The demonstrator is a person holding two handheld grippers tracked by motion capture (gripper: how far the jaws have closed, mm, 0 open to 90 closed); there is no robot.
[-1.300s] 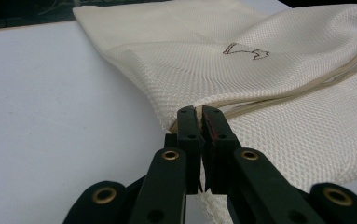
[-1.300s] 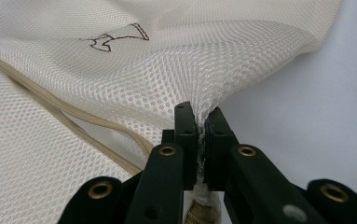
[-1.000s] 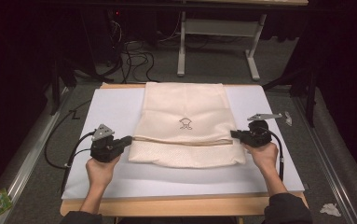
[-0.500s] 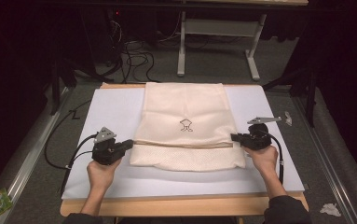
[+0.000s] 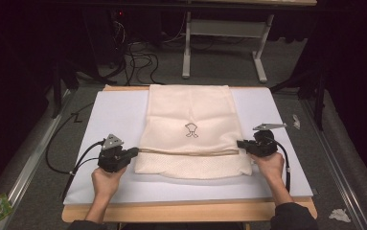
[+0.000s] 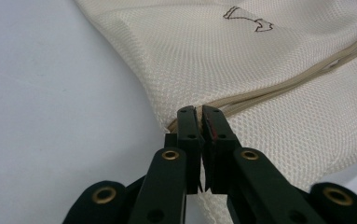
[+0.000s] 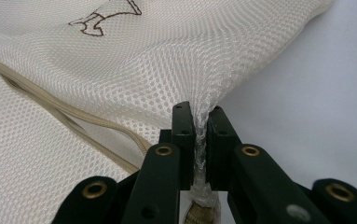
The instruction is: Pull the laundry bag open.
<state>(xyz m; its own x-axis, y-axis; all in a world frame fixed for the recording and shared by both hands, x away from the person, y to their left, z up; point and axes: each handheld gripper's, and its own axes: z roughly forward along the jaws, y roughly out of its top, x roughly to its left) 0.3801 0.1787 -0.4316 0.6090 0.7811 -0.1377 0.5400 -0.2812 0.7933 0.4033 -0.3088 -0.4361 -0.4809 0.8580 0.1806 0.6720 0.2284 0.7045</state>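
Bag: a cream mesh drawstring bag lies flat on the middle of the white board; whether anything is inside cannot be told.
Look: fine netting with a small dark stitched emblem; the near part is folded over, with a tan drawstring running along the fold.
Left gripper: jaws pinched tight on the bag's left edge at the cord.
Right gripper: jaws nearly closed, mesh bunched between them at the right edge.
Around: wooden table edge under the board; cables and a metal stand on the floor beyond.
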